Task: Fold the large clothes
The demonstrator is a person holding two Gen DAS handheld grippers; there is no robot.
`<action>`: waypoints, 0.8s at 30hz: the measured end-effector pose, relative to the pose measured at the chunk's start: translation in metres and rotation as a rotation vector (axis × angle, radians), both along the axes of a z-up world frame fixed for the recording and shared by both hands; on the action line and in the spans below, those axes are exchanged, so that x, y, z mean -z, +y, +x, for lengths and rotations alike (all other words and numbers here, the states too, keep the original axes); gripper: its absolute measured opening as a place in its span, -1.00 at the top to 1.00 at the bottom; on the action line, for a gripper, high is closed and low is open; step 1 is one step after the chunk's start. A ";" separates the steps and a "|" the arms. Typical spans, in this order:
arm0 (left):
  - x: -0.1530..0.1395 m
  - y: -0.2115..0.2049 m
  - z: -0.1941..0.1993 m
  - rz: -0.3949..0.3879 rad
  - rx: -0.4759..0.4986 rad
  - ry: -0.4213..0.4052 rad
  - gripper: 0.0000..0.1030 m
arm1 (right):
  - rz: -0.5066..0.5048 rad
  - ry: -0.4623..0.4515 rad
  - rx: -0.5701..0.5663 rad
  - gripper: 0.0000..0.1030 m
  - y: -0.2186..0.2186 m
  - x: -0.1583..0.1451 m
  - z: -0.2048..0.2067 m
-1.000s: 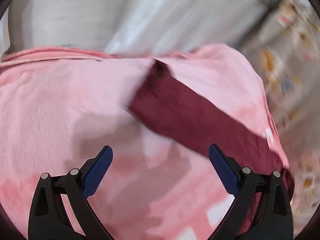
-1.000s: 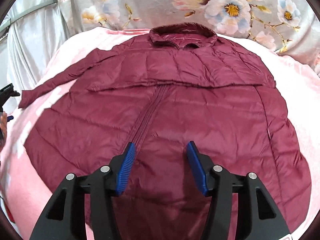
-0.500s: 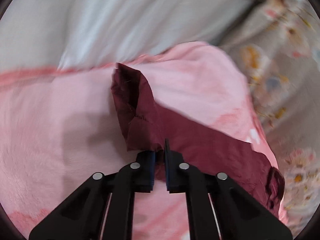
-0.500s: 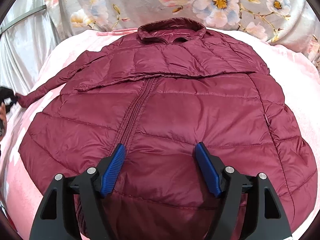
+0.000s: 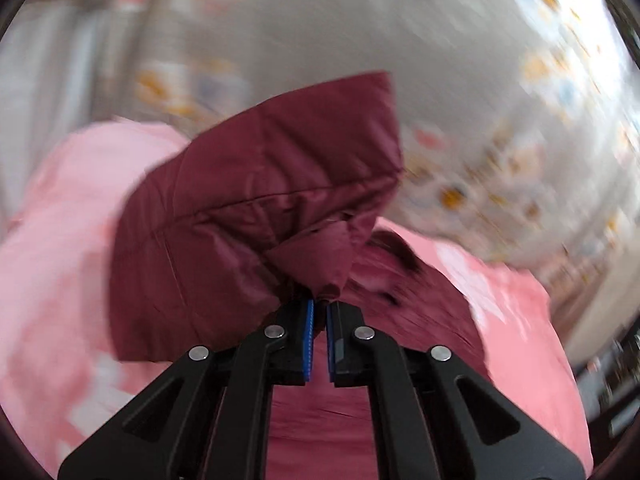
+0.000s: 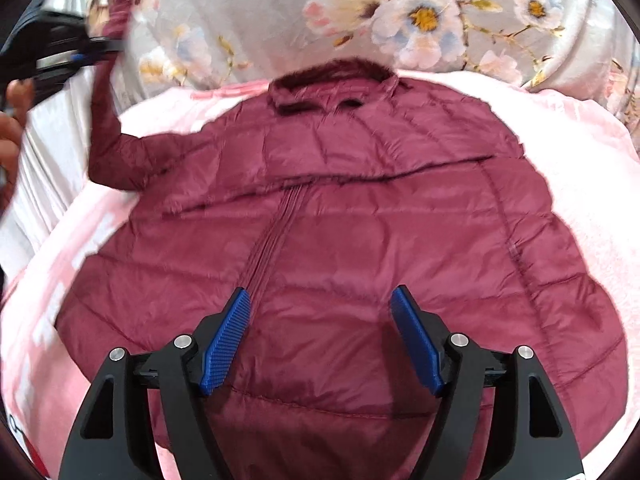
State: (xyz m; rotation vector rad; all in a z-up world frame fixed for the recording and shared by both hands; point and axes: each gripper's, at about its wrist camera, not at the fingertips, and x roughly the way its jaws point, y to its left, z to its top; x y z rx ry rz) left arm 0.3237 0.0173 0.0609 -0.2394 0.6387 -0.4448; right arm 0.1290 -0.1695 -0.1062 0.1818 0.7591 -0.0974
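Sleeve cuff (image 5: 320, 264) pinched in my left claw (image 5: 319, 312), lifted above the pink blanket (image 6: 580, 152). Maroon puffer jacket (image 6: 340, 232) lies flat, zipped. My right claw (image 6: 320, 340) hovers wide open, empty. I should carry the sleeve (image 6: 108, 120) across the chest smoothly.

your maroon jacket (image 6: 360, 220) is quilted cloth with a faint sheen, stitched into puffy panels; its sleeve (image 5: 256, 208) looks smooth and slightly glossy where it creases. it lies on a pink blanket (image 6: 592, 184), a soft, fuzzy, matt fabric. behind it, a grey floral cloth (image 6: 280, 12) has a satin-like shine. your right gripper (image 6: 320, 340) is matt black plastic with shiny round metal pins and blue pads (image 6: 224, 344) of ridged, rough texture. your left gripper (image 5: 319, 320) shows the same black plastic and metal pins.
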 end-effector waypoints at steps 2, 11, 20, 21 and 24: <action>0.017 -0.039 -0.004 -0.007 0.093 0.053 0.84 | -0.001 -0.021 0.012 -0.38 -0.008 -0.010 -0.002; 0.074 -0.019 -0.028 -0.145 0.146 0.157 -0.39 | 0.125 -0.025 0.058 -0.40 -0.075 -0.035 0.021; 0.122 0.105 -0.003 -0.180 -0.174 0.290 -0.39 | 0.411 0.058 0.045 -0.41 -0.100 -0.013 0.099; 0.126 0.109 -0.004 -0.180 -0.185 0.297 -0.39 | 0.419 0.071 0.033 -0.40 -0.093 -0.009 0.106; 0.140 0.112 -0.005 -0.147 -0.198 0.321 -0.38 | 0.378 0.118 -0.014 0.26 -0.070 0.001 0.120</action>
